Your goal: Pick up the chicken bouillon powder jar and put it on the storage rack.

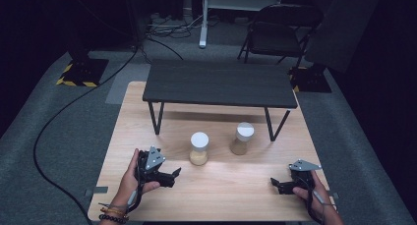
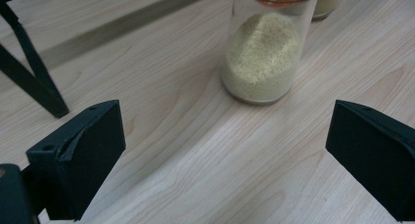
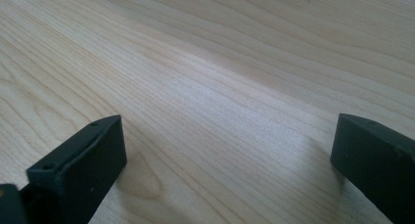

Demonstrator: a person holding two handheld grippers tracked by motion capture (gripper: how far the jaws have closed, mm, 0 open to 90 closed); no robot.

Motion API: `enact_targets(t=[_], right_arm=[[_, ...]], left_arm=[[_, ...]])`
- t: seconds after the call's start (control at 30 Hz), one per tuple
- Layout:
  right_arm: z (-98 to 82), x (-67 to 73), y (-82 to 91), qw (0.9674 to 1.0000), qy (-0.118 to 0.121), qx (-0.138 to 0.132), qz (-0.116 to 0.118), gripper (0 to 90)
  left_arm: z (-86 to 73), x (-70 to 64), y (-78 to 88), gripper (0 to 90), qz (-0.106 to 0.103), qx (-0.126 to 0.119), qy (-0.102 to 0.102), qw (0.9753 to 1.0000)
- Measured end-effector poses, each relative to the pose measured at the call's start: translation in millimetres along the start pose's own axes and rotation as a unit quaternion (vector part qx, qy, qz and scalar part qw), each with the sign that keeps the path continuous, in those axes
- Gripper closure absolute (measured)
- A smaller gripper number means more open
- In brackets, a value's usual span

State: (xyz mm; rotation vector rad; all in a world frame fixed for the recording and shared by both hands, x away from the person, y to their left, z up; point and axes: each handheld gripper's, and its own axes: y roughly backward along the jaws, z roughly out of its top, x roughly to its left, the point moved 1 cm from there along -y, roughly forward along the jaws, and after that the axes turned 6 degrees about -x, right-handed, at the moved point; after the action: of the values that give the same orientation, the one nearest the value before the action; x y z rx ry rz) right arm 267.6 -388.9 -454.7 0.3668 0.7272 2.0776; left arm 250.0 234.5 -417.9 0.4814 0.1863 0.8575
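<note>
Near jar (image 1: 199, 148): clear glass, white lid, pale yellow grains; upright on the wooden table (image 1: 147, 190), just ahead of the left gripper (image 1: 173, 175), untouched. Second jar (image 1: 241, 138): same kind, upright, to its right, near the black shelf (image 1: 220, 82). Left gripper: jaws wide, empty. Right gripper (image 1: 274, 183): jaws wide, empty, over bare wood, well apart from both jars.
</note>
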Motion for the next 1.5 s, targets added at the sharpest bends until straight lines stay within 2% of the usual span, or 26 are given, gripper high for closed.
enact_targets(t=[0.2, 0.43, 0.63, 1.1, 1.3, 1.5], right_arm=[[0.0, 0.0, 0.0, 1.0000, 0.000, 0.000, 0.000, 0.0], [0.0, 0.0, 0.0, 1.0000, 0.000, 0.000, 0.000, 0.0], [0.0, 0.0, 0.0, 1.0000, 0.000, 0.000, 0.000, 0.0], [0.0, 0.0, 0.0, 1.0000, 0.000, 0.000, 0.000, 0.0], [0.0, 0.0, 0.0, 1.0000, 0.000, 0.000, 0.000, 0.0], [0.0, 0.0, 0.0, 1.0000, 0.000, 0.000, 0.000, 0.0]], left_arm=[[9.5, -0.2, -10.9, 1.4, -0.009, -0.007, -0.005, 0.9999], [17.5, 3.1, -25.2, 1.4, -0.025, -0.013, -0.001, 0.9996], [21.5, 4.2, -36.3, 1.4, -0.035, -0.009, -0.002, 0.9994], [27.5, 6.0, -53.9, 1.6, -0.045, -0.010, 0.008, 0.9989], [31.1, 1.1, -62.1, 1.6, -0.048, -0.012, 0.003, 0.9988], [34.5, -2.7, -72.1, 1.8, -0.052, -0.012, 0.009, 0.9985]])
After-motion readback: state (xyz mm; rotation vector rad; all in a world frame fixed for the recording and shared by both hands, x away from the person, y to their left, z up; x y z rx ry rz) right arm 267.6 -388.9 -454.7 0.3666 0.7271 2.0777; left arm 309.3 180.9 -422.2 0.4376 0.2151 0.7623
